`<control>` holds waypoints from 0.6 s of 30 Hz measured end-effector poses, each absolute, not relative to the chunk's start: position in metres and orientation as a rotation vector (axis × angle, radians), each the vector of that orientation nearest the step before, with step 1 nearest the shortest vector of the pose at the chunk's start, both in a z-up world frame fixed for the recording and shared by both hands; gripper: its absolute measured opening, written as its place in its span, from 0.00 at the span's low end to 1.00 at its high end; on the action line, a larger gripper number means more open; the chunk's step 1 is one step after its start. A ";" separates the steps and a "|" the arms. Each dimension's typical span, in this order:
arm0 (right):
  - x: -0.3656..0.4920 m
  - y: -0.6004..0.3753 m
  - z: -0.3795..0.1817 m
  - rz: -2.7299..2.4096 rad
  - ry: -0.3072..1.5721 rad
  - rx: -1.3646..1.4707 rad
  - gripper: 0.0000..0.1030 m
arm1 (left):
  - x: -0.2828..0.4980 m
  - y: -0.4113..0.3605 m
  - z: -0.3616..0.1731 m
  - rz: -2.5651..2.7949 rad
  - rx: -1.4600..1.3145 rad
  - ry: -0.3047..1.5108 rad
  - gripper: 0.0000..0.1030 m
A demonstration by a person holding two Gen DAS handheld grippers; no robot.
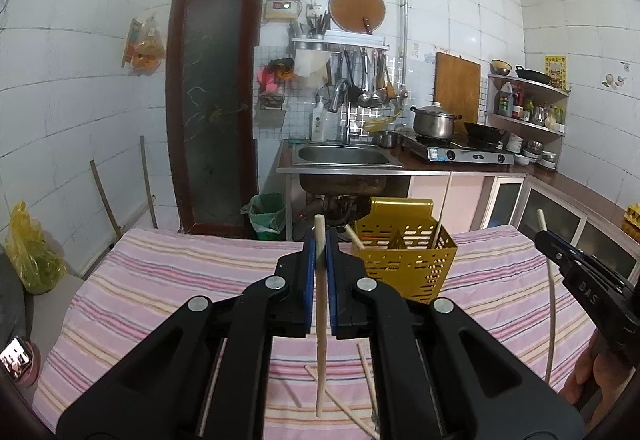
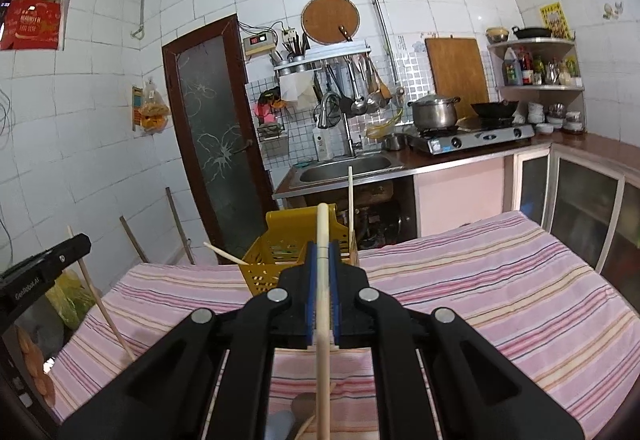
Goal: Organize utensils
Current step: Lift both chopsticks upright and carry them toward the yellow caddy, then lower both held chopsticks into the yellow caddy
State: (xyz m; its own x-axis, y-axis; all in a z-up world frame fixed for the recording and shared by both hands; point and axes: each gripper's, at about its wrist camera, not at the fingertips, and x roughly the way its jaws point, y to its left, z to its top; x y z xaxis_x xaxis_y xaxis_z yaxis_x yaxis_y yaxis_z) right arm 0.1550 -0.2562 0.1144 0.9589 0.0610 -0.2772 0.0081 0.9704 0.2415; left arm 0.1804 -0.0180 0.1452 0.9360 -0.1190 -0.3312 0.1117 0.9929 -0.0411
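Note:
My left gripper [image 1: 320, 244] is shut on a pale wooden chopstick [image 1: 321, 340] and holds it upright above the striped cloth. My right gripper [image 2: 323, 252] is shut on another chopstick [image 2: 322, 360], also upright. A yellow perforated utensil holder [image 1: 404, 260] stands at the table's far edge, just right of the left gripper and just behind the right one [image 2: 272, 252]. Two chopsticks stand in it, one leaning left. The right gripper also shows at the right edge of the left wrist view [image 1: 580, 268], the left gripper at the left edge of the right wrist view [image 2: 44, 260].
Several loose chopsticks [image 1: 368, 380] lie on the pink striped tablecloth [image 1: 180, 280] under the left gripper. Beyond the table are a sink [image 1: 344, 156], a stove with a pot [image 1: 434, 120], a dark door [image 1: 212, 108] and a green bin [image 1: 266, 214].

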 end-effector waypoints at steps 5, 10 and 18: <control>0.169 -0.268 0.126 0.032 0.274 0.254 0.06 | 0.191 -0.028 0.158 -0.141 -0.016 0.320 0.04; 0.186 -0.275 0.131 0.034 0.250 0.261 0.06 | 0.208 -0.034 0.167 -0.162 -0.030 0.308 0.04; 0.208 -0.281 0.126 0.045 0.228 0.284 0.06 | 0.239 -0.050 0.173 -0.189 -0.038 0.300 0.04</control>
